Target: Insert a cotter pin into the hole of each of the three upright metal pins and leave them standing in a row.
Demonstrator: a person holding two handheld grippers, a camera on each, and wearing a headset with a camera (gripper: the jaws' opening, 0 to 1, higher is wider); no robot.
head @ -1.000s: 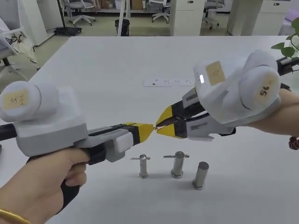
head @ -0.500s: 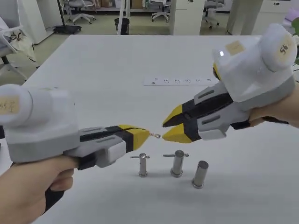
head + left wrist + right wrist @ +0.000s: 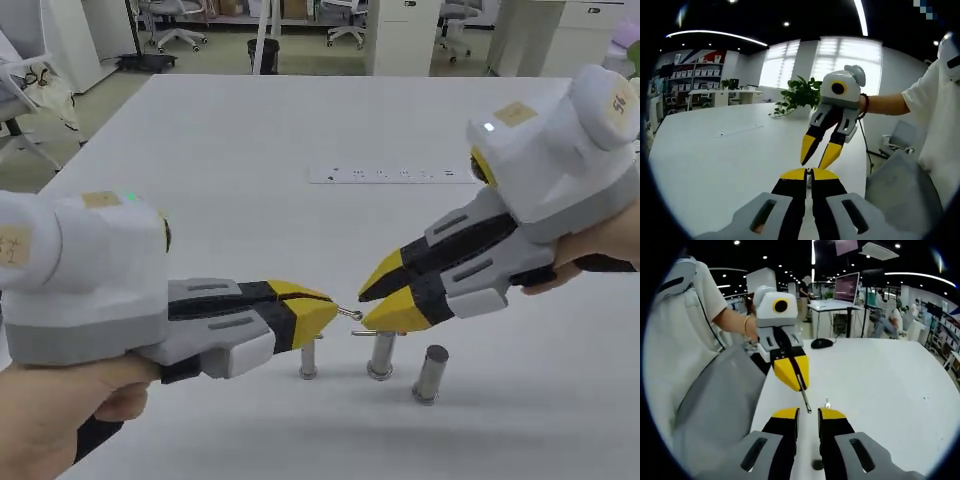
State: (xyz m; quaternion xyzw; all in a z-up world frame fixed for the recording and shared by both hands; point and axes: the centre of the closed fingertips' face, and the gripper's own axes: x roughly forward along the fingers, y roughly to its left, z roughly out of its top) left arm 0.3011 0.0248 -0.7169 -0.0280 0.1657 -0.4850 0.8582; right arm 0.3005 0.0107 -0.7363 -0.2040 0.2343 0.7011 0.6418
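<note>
Left gripper (image 3: pixel 328 306) clamps cotter pin (image 3: pixel 350 314); right gripper (image 3: pixel 371 308) jaws parted, empty, near 3 metal pins (image 3: pixel 432 372).

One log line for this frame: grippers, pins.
left gripper shut on thin metal cotter pin | right gripper open, tips beside it | rightmost upright grey metal pin without cotter

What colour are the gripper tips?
Yellow, on left gripper and right gripper; clearest in head view.

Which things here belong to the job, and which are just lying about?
Job:
left gripper, shut on a cotter pin
open right gripper
left metal pin
middle metal pin
right metal pin

Lying about:
power strip
office chairs
</note>
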